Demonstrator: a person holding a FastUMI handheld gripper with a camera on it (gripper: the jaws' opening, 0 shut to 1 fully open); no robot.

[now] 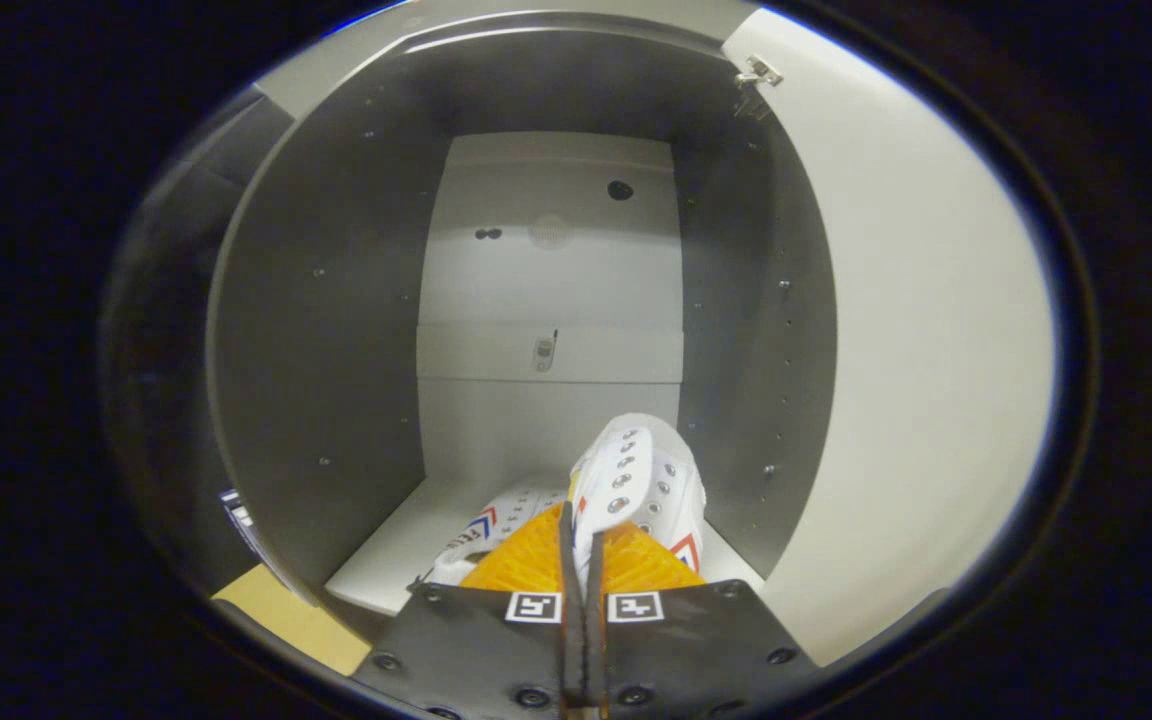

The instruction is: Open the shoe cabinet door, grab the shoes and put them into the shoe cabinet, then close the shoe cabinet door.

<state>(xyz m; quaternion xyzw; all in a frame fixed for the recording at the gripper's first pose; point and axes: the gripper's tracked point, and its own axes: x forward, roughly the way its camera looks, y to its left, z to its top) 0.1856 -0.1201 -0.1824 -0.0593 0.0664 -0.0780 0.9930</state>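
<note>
Two white shoes show in the gripper view, and the move ahead turns on how they lie against the cabinet (336, 330) floor. One shoe (641, 480) is pinched in the gripper (581, 545): the fingers stand nearly together with only a thin slit between them, and the shoe's edge appears to run into that slit, so I judge both fingers press on it, though the exact contact is hidden by the pads. That shoe rises from the fingertips up and slightly to the right, eyelet side facing the camera, its long axis pointing into the cabinet toward the back panel (551, 290). It looks to hang above the cabinet floor (386, 560) rather than rest on it; whether its far end touches the floor cannot be told. The second shoe (496, 530) lies on the cabinet floor just left of the held one and just beyond the left finger, tipped on its side, close beside the first. The door (916, 380) stands swung open on the right of the cabinet, its hinge (758, 72) at the top corner. Free floor lies right of the lying shoe, under the held one, so setting down seems the step in hand; the door is not yet closed.
</note>
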